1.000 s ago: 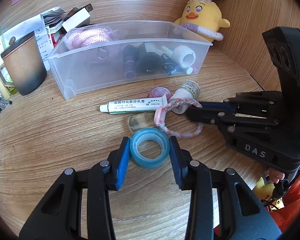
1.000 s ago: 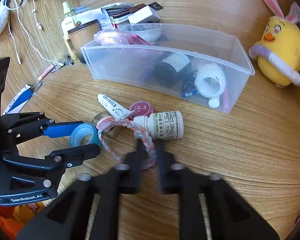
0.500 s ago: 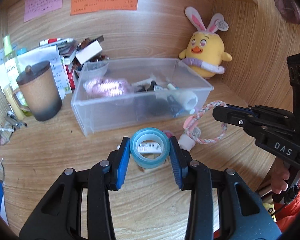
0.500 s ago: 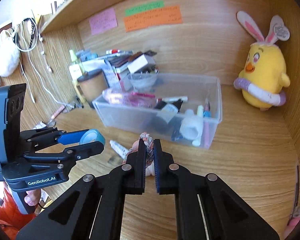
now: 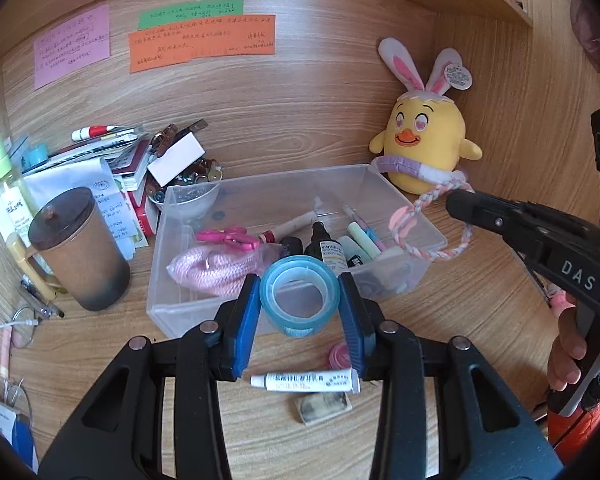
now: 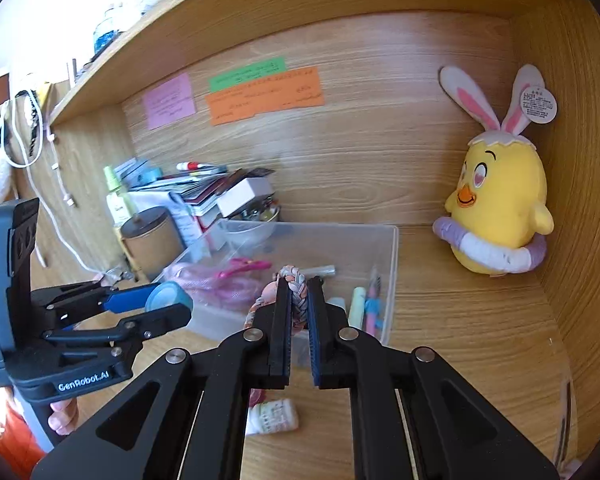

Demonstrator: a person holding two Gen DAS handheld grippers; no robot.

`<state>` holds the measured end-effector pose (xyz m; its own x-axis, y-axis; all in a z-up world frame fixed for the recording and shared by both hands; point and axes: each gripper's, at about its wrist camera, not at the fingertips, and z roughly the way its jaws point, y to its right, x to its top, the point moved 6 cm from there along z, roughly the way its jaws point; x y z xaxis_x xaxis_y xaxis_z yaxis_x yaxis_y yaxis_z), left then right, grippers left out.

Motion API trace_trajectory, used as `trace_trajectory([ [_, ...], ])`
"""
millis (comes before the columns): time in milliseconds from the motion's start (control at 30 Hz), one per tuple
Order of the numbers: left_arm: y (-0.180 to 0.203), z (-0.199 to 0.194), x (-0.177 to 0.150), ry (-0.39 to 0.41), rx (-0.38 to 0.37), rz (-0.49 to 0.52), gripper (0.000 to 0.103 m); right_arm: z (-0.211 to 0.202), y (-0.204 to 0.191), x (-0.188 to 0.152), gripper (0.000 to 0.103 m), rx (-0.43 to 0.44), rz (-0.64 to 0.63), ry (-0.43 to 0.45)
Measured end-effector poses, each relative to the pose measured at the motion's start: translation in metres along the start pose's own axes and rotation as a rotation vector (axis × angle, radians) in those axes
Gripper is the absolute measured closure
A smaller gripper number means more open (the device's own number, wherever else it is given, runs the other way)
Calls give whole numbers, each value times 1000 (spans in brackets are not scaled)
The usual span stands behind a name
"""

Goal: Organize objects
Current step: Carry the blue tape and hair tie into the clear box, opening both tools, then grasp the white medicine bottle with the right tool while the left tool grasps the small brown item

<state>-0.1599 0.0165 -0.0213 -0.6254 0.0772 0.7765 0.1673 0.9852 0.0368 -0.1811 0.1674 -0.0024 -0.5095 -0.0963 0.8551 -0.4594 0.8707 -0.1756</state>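
Here the "GenRobot.AI" left claw (image 5: 299,309) clamps blue tape (image 5: 298,295), the "DAS" right claw (image 6: 299,307) pinches braided rope (image 6: 296,280)

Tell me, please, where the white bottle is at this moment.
In the right wrist view the white bottle lies on its side on the wooden desk, low in the picture, in front of the clear bin and below the right gripper.

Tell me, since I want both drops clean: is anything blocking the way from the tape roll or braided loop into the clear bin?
Nothing visible does. The tape roll and braided loop hang over the open-topped clear bin.
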Motion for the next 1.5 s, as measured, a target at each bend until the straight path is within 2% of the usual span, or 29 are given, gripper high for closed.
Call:
trace_trajectory([
  [267,6,27,16,-38,-28,8,65,44,13,-11,96,-5,31,-88],
  [500,8,53,18,-106,-52,-15,63,54,10,-21,95,-5,-10,-134],
  [567,8,52,17,-110,-62,-26,59,53,11,-23,89,-5,-16,-145],
  [633,8,48,17,-100,-64,-30,53,48,11,-25,73,-1,-18,-141],
  [733,9,37,17,-71,-49,-19,46,39,10,-23,58,-5,-27,-114],
  [800,11,28,16,-58,-44,-7,41,33,9,-23,54,-13,-40,-102],
  [967,9,9,11,-22,-3,16,13,18,7,-25,41,-30,-58,-80],
  [1033,7,3,6,-16,2,17,9,11,6,-28,34,-23,-64,-79],
  [1133,4,0,-6,-48,-7,15,9,5,2,-37,30,19,-65,-98],
  [1500,-14,10,-63,-176,42,-30,9,23,-9,-92,29,48,-62,-249],
])
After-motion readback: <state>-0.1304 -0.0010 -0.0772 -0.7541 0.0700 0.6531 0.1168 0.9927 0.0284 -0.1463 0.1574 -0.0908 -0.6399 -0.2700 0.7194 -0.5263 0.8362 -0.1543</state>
